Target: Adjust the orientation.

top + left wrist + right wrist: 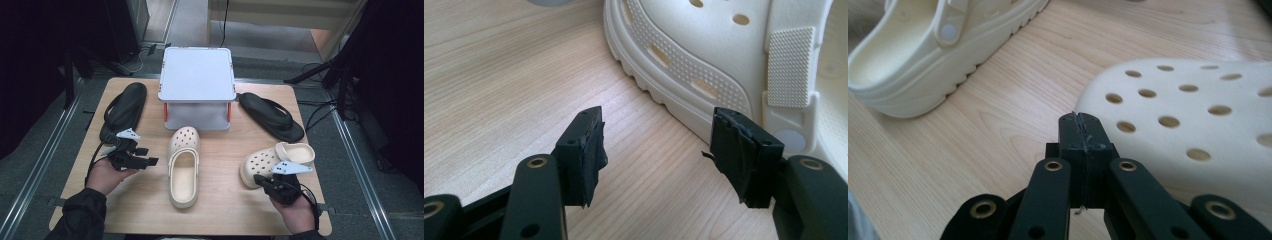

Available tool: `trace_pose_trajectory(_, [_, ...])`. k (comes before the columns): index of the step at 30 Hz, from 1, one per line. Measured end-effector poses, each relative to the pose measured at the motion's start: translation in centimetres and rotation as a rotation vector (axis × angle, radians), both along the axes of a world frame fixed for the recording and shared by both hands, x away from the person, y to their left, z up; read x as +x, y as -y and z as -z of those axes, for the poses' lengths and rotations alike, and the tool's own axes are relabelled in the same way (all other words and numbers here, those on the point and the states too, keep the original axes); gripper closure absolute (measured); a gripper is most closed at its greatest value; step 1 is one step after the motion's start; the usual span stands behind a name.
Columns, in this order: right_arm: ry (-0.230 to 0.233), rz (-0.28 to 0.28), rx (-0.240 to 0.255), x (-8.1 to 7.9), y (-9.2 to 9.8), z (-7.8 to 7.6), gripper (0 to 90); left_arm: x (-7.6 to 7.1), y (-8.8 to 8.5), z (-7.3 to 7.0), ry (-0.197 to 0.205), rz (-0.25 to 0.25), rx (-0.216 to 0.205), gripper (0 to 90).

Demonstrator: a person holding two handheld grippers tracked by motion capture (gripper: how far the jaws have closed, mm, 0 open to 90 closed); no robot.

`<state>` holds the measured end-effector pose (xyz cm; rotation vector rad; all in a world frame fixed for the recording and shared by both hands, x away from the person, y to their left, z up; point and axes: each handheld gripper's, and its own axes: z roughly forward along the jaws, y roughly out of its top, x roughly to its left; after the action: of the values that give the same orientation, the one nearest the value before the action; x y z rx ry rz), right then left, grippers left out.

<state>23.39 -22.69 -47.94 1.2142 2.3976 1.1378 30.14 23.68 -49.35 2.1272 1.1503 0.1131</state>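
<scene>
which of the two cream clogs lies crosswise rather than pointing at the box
The cream clog on the right, beside the right gripper; the middle clog points at the box.

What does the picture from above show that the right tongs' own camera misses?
From above: a white lidded box, two black sandals, both hands and the left tongs, open beside the middle clog. From the right tongs' camera: its jaws pressed together with nothing between them, right tongs, close to the holed toe of the right clog. Both: the two cream clogs and the wooden table.
</scene>
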Motion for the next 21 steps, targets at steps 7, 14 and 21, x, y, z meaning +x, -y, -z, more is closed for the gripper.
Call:
trace_pose_trajectory(7, [-0.015,0.001,-0.017,-0.5,0.7,0.6,90.0,0.1,-0.1,0.0,0.007,-0.010,-0.004,39.3])
trace_pose_trajectory(14, [-0.043,0.009,-0.043,-0.3,1.0,1.4,90.0,0.2,-0.1,0.1,0.013,-0.014,0.003,39.3])
trace_pose_trajectory(21, [-0.050,0.008,-0.052,0.8,0.3,1.6,90.0,0.2,-0.1,0.1,0.016,-0.014,0.013,39.3])
